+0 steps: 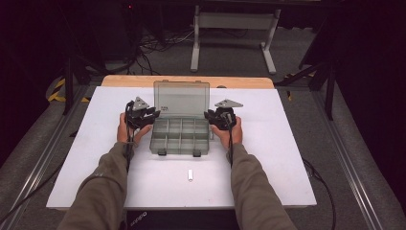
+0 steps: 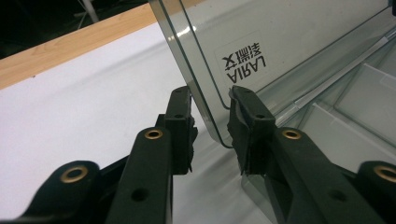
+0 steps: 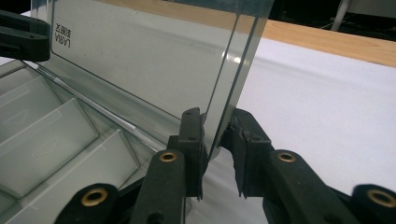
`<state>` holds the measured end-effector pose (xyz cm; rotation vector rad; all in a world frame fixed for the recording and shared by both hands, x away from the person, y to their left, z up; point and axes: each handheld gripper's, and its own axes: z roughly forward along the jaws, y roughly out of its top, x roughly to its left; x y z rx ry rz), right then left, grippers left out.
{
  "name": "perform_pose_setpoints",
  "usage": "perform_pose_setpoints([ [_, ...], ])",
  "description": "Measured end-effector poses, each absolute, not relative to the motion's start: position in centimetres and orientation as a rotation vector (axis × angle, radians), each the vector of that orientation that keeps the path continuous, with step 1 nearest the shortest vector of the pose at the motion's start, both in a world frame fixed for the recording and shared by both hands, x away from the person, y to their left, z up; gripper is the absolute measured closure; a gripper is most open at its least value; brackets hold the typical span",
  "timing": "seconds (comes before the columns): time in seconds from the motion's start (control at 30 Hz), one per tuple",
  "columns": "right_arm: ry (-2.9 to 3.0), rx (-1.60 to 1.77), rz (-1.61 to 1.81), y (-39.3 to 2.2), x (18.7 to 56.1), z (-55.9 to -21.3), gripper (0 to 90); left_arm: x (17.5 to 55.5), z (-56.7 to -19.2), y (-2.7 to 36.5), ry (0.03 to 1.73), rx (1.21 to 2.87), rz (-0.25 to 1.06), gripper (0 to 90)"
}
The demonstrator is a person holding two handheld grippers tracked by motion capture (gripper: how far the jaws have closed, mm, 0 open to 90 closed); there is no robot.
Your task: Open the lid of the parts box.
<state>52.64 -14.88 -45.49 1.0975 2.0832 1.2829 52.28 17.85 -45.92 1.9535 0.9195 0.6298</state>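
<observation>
A clear grey compartment box [image 1: 179,139] sits mid-table with its lid [image 1: 182,98] standing upright. My left gripper [image 1: 155,114] is at the lid's left edge. In the left gripper view its jaws [image 2: 212,105] straddle the lid's [image 2: 289,37] rounded corner, and a gap shows on the outer side, so it is open. My right gripper [image 1: 207,115] is at the lid's right edge. In the right gripper view both pads [image 3: 215,121] press on that edge of the lid [image 3: 149,60]. The compartments [image 3: 46,135] look empty.
A small white cylinder [image 1: 190,175] lies on the white tabletop [image 1: 287,153] in front of the box. A wooden strip [image 1: 186,80] runs along the table's far edge. Beyond it are a metal stand [image 1: 234,28] and cables on the floor.
</observation>
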Motion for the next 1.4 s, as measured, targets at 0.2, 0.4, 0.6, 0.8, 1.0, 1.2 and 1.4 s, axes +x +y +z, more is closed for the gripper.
perform_pose_setpoints([
  [0.2,2.069,1.088,1.266,-14.7,52.6,-45.6,72.7,52.2,-46.0,17.8,0.93,1.944,0.635,69.1],
  [0.4,2.053,1.091,1.259,-14.7,52.6,-45.7,70.2,52.2,-46.1,18.0,0.944,1.928,0.625,67.2],
  [0.6,2.047,1.087,1.255,-14.6,52.6,-45.7,70.5,52.1,-46.3,18.1,0.953,1.902,0.611,67.6],
  [0.8,2.044,1.063,1.213,-14.3,52.5,-45.6,67.9,52.0,-46.2,18.0,0.955,1.911,0.621,66.8],
  [1.0,2.04,1.042,1.163,-14.3,52.5,-45.4,60.7,52.0,-46.0,18.0,0.95,1.922,0.651,62.2],
  [1.2,2.045,1.032,1.149,-14.5,52.4,-45.0,53.3,51.6,-45.2,18.3,0.932,1.923,0.68,58.8],
  [1.4,2.036,1.033,1.175,-15.3,52.0,-44.0,47.6,50.7,-43.7,18.6,0.883,1.943,0.728,51.2],
])
